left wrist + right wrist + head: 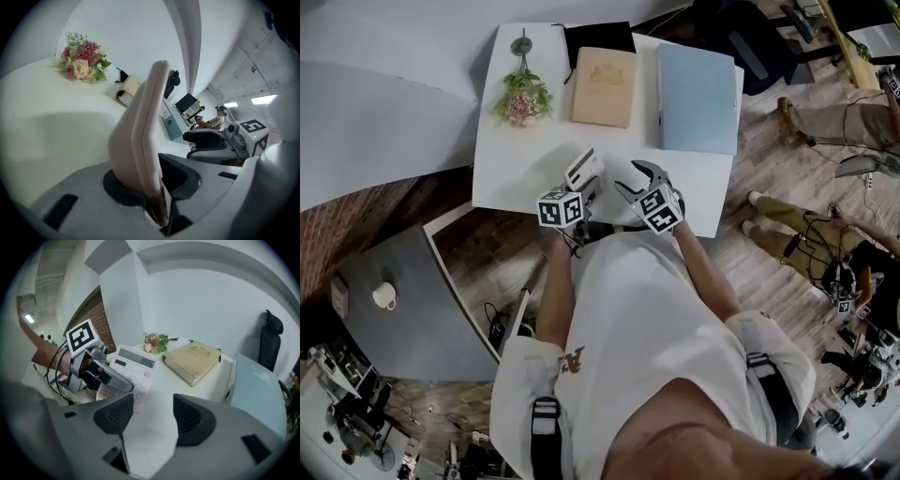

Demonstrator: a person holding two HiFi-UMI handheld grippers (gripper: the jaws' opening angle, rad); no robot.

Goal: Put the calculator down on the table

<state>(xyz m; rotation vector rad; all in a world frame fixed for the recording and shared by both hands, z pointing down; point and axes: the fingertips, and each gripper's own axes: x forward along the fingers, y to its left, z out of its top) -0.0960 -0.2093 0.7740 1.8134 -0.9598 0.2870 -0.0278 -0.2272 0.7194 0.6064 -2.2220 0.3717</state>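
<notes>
Left gripper view: pinching the calculator [140,131] at 6 o'clock with left gripper [154,187]; probably light, stiff, smooth-sided; right gripper [150,417] gaping, holding nothing.

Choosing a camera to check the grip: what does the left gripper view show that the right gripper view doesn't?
Only the left gripper view: the calculator edge-on, clamped between the left tongs. Only the right gripper view: its display and keys, the right tongs open and empty, a brick wall. Both: the bouquet, the tan book, the white table.
</notes>
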